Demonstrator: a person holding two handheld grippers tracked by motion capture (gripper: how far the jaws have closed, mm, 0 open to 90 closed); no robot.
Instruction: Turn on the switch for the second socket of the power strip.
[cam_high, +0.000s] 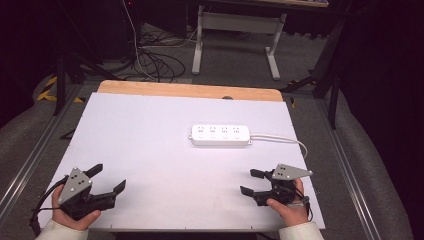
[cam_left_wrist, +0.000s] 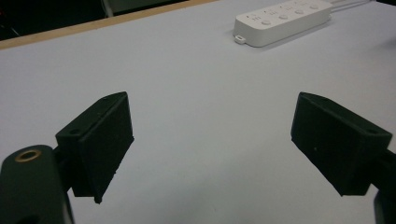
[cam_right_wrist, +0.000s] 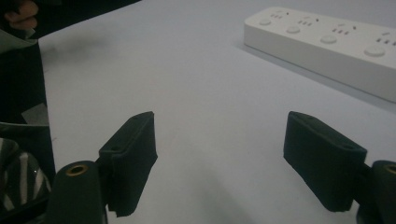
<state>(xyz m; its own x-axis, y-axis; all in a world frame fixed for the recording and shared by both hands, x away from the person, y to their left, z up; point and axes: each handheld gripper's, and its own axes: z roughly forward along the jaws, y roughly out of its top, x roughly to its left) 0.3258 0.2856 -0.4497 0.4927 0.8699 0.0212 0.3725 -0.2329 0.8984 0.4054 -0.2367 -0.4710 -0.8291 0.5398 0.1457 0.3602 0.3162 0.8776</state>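
- The power strip (cam_high: 220, 135) is lying flat on the white table (cam_high: 150, 150), right of centre, with its long axis running left to right and its cable trailing off toward the right edge.
- The right gripper (cam_high: 252, 182) is sitting nearer to the strip than the left gripper (cam_high: 107, 178); the strip is lying ahead of it and slightly to its left, well apart from the jaw tips.
- In the right gripper view, the strip (cam_right_wrist: 327, 44) is showing ahead and to the upper right of the jaws.
- The right gripper is standing wide open, holding nothing.
- The left gripper is also standing wide open and empty, with the strip (cam_left_wrist: 285, 21) far ahead to its right.
- Judgement: a forward reach by the right hand is looking like the shorter approach.
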